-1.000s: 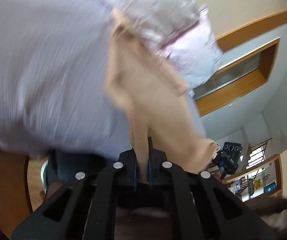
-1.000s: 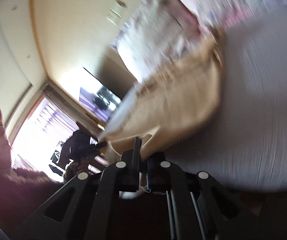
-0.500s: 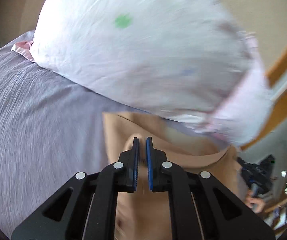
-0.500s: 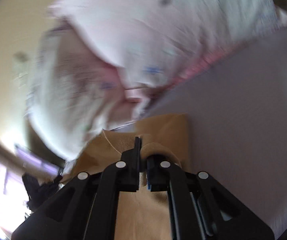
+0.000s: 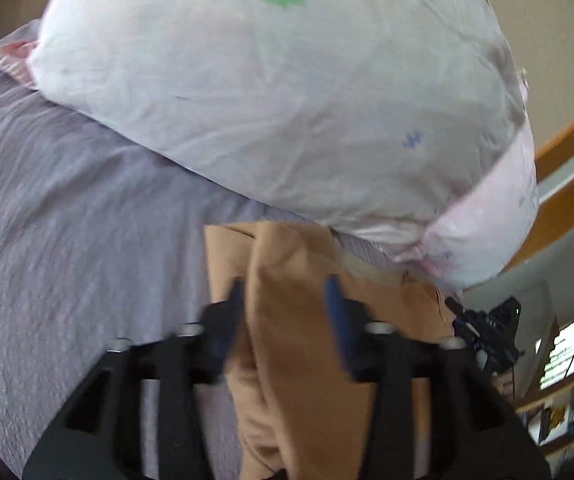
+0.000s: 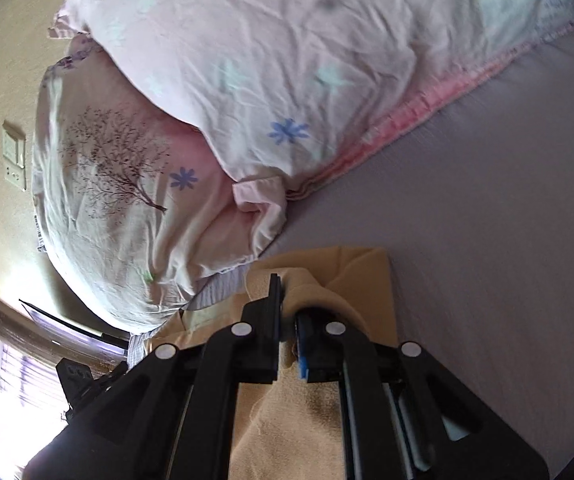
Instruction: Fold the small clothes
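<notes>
Tan garment [image 5: 303,344] lies on bed [image 5: 71,240], far edge just beside floral pillow [image 5: 287,92].

Left tool [image 5: 285,296]: fingers apart, cloth ridge between them, not clamped; view blurred, so contact uncertain.

Right tool [image 6: 289,312]: pinched together on raised fold of garment [image 6: 315,288].

Step in hand, likely: laying folded edge down, left side releasing.

Next move calls for right tool to let go, then both to smooth or take next fold without dragging cloth.

No brands, labels or writing readable.
</notes>
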A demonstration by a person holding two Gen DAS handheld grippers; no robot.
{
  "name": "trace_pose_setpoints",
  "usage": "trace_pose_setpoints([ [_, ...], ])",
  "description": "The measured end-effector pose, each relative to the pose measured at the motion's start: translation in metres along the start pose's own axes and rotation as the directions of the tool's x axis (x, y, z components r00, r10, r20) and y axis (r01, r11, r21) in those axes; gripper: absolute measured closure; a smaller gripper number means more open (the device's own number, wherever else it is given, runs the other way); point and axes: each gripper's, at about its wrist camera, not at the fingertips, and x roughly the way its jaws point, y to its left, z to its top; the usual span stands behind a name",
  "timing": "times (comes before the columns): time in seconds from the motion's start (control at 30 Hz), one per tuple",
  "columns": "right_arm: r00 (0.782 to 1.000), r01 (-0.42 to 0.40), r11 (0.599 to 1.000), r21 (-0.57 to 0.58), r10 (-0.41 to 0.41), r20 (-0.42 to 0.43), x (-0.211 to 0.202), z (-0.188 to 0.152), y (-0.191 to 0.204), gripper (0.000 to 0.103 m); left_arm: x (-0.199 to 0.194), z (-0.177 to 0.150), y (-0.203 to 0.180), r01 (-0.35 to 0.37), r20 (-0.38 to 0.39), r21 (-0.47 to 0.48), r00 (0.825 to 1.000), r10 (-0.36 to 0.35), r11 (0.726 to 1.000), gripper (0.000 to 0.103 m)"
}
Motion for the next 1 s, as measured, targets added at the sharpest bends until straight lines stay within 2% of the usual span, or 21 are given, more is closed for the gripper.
trace_pose_setpoints([
  [0.07,1.0,0.0,1.0,0.006,0.0,-0.001,0.001,0.0,-0.003,0.094,0.007,0.001,-0.009,-0.036,-0.004,0.038,0.999,0.036,0.999,0.036],
  [0.23,1.0,-0.001,1.0,-0.004,0.001,-0.001,-0.003,0.0,-0.004,0.093,0.026,0.013,-0.008,-0.09,-0.06,0.021,0.994,0.091,0.996,0.036],
  [0.3,1.0,-0.005,1.0,-0.007,0.005,-0.001,0.0,-0.002,-0.003,0.091,0.033,0.015,-0.008,-0.126,-0.079,0.028,0.989,0.127,0.992,0.04],
  [0.37,1.0,-0.005,1.0,-0.012,0.005,-0.003,0.004,-0.002,-0.001,0.09,0.04,0.016,-0.009,-0.138,-0.088,0.031,0.986,0.14,0.99,0.049],
  [0.43,1.0,-0.007,1.0,-0.012,0.007,-0.002,0.007,-0.005,0.0,0.09,0.043,0.016,-0.007,-0.157,-0.089,0.036,0.983,0.16,0.987,0.067],
  [0.47,1.0,-0.012,1.0,-0.009,0.012,0.0,0.009,-0.006,0.0,0.09,0.044,0.016,-0.008,-0.171,-0.086,0.035,0.981,0.174,0.985,0.072],
  [0.5,1.0,-0.017,1.0,-0.008,0.017,0.002,0.009,-0.006,0.0,0.09,0.045,0.017,-0.008,-0.185,-0.085,0.035,0.979,0.188,0.982,0.086],
  [0.53,1.0,-0.022,1.0,-0.008,0.022,0.003,0.009,-0.006,0.0,0.09,0.044,0.017,-0.007,-0.197,-0.082,0.037,0.976,0.199,0.98,0.094],
  [0.6,0.999,-0.03,0.999,-0.013,0.03,0.013,0.005,-0.008,-0.004,0.096,0.045,0.015,-0.008,-0.196,-0.071,0.03,0.978,0.198,0.98,0.097],
  [0.67,0.998,-0.053,0.998,-0.019,0.054,0.037,-0.001,-0.006,0.0,0.098,0.039,0.014,-0.011,-0.193,-0.046,0.037,0.98,0.195,0.98,0.098],
  [0.8,0.993,-0.093,0.996,-0.011,0.093,0.073,-0.007,0.005,0.009,0.098,0.01,0.023,-0.013,-0.175,0.058,0.032,0.983,0.173,0.984,0.098],
  [0.9,0.997,-0.027,1.0,-0.001,0.027,0.073,0.008,0.013,0.01,0.098,0.007,0.035,-0.009,-0.209,0.099,0.023,0.974,0.206,0.978,0.098],
  [1.0,0.998,0.058,0.994,0.089,-0.058,0.002,0.038,0.016,-0.003,0.095,0.029,0.035,0.004,-0.256,0.039,-0.004,0.966,0.256,0.967,0.098],
])
